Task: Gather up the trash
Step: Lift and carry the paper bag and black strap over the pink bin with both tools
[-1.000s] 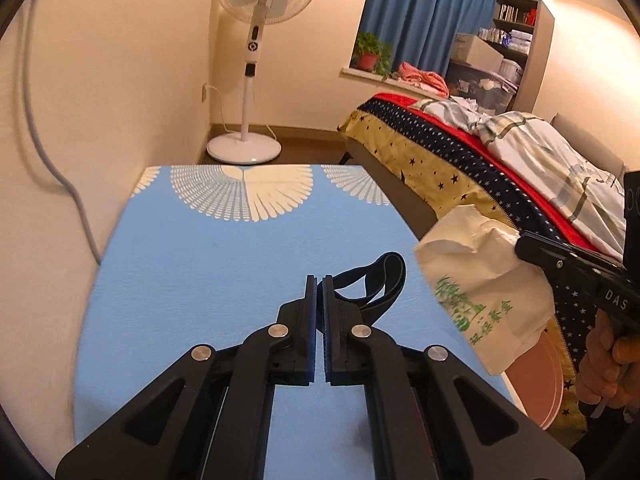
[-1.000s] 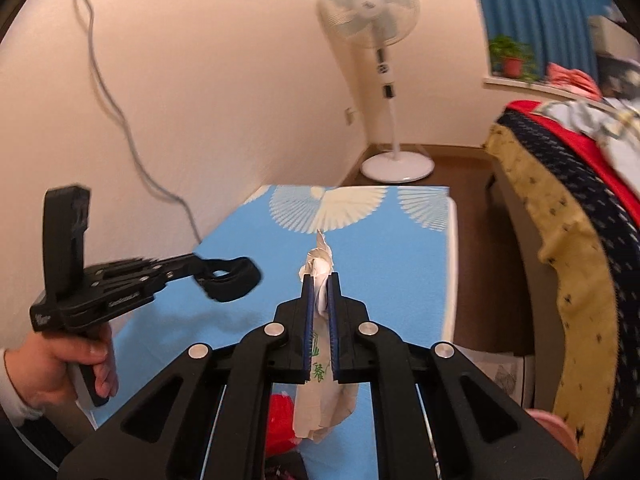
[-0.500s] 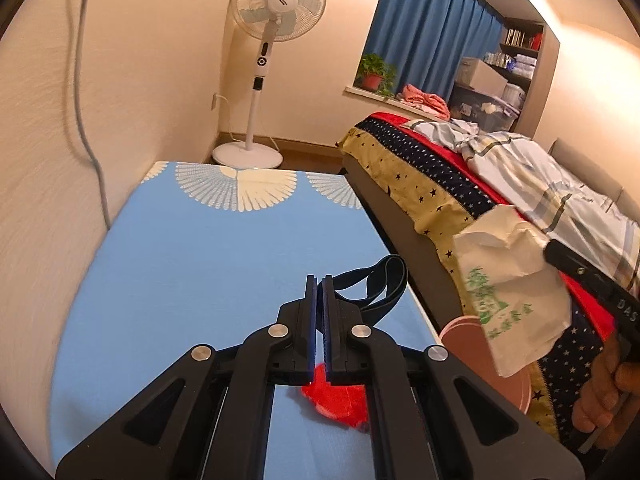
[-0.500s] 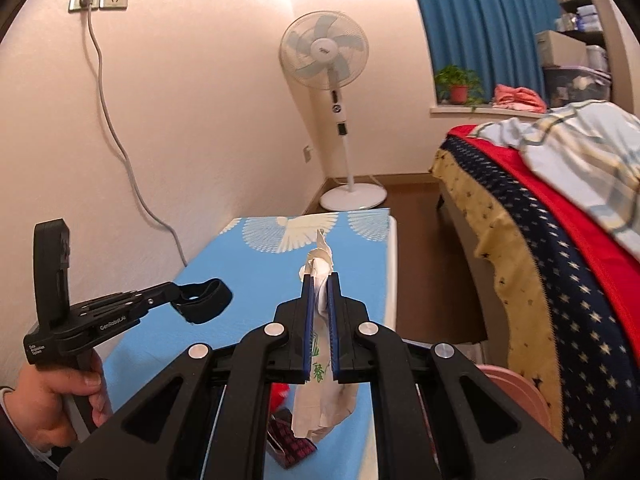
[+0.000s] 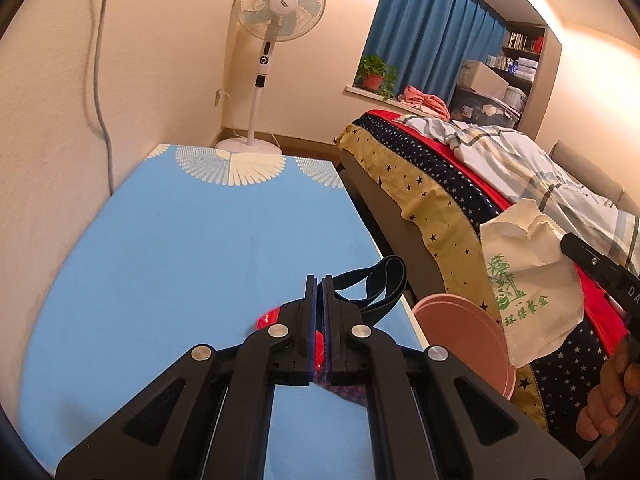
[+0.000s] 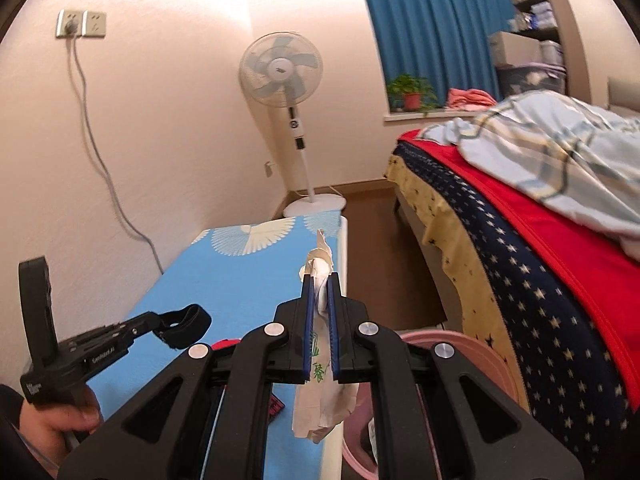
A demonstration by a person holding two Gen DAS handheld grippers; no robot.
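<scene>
Table: blue tabletop [image 5: 192, 248] lying beneath both tongs.
Left gripper [image 5: 318, 280]: pinching a black strap [image 5: 384, 280].
Right gripper [image 6: 320, 280]: pinching a white paper bag [image 6: 320, 408], hanging over a pink bin [image 6: 472, 344], probably for dropping.

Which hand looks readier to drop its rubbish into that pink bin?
Right, probably. Its tongs grip the white paper bag, hanging beside the pink bin. The left tongs, pinching a black strap, sit over the table.

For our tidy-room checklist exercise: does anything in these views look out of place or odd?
Yes. A crumpled red wrapper lies on the blue table, partly hidden behind the left gripper, whose shut jaws hold a black strap loop. The right gripper dangles a crumpled white paper bag above the pink bin.
</scene>
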